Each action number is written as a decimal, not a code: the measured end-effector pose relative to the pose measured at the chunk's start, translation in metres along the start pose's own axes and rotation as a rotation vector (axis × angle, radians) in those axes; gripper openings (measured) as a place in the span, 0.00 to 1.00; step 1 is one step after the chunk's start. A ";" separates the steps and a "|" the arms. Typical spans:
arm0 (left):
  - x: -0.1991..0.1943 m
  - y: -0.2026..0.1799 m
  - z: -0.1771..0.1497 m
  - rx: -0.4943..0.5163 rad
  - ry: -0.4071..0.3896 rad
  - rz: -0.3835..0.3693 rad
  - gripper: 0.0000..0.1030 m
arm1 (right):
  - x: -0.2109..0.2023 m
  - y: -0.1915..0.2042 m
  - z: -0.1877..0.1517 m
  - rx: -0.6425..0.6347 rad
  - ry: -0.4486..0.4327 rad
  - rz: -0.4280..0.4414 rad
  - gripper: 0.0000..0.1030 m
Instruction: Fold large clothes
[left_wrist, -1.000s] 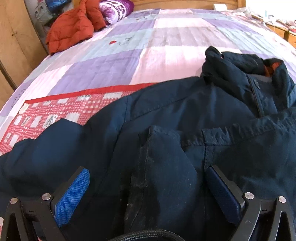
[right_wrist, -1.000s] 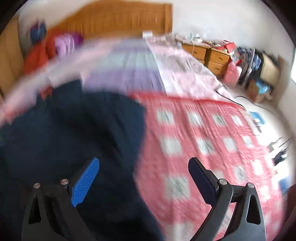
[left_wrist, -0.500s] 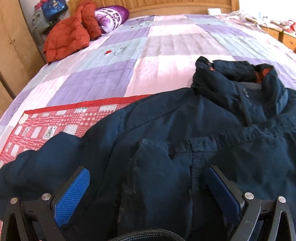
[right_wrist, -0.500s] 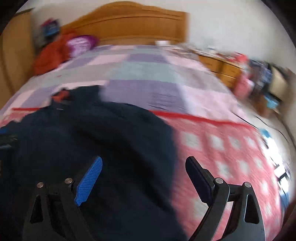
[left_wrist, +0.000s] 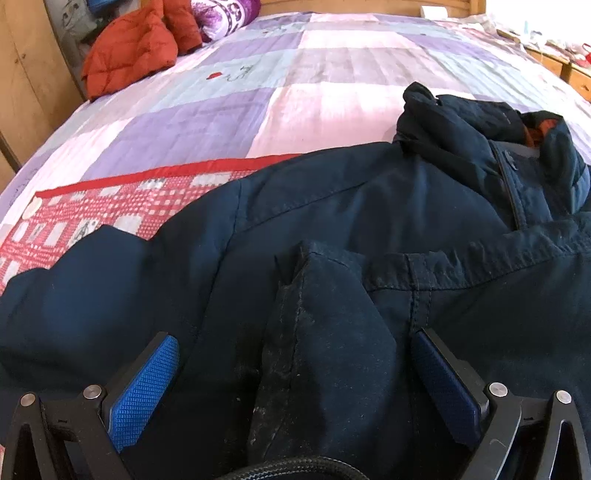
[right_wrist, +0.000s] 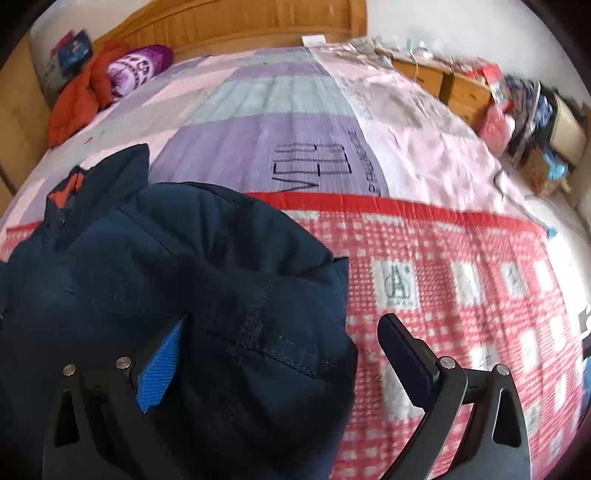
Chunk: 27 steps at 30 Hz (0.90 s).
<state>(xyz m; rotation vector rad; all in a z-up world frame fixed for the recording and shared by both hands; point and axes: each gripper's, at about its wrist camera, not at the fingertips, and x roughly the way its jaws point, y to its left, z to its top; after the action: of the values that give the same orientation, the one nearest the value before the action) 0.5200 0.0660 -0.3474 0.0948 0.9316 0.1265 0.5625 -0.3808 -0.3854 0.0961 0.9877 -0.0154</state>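
**Black frames, blue pads, silver screws**

The left gripper (left_wrist: 295, 373) has two black angular fingers, each faced on its inner side with a blue pad of fine knurled texture. Silver round screw heads sit in pairs on each finger's base, and triangular cut-outs open the black frame beneath them. A black braided cable arcs along the bottom edge between the finger bases.

The right gripper (right_wrist: 277, 354) shares the build: black skeletal frame, paired silver screws, one bright blue textured pad, the other in shadow.
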 end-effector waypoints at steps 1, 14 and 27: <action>0.000 0.000 0.000 0.000 0.002 -0.001 1.00 | -0.001 -0.001 -0.001 0.011 0.000 0.000 0.98; -0.027 0.023 -0.008 -0.020 -0.025 0.013 1.00 | -0.065 0.023 -0.064 -0.069 -0.018 -0.066 0.97; -0.066 0.062 -0.022 -0.075 -0.003 0.015 1.00 | -0.091 0.164 -0.073 -0.311 -0.081 0.000 0.97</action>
<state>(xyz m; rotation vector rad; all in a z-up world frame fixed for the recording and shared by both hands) 0.4593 0.1175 -0.2991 0.0323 0.9223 0.1747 0.4606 -0.2135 -0.3376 -0.1885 0.8985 0.1327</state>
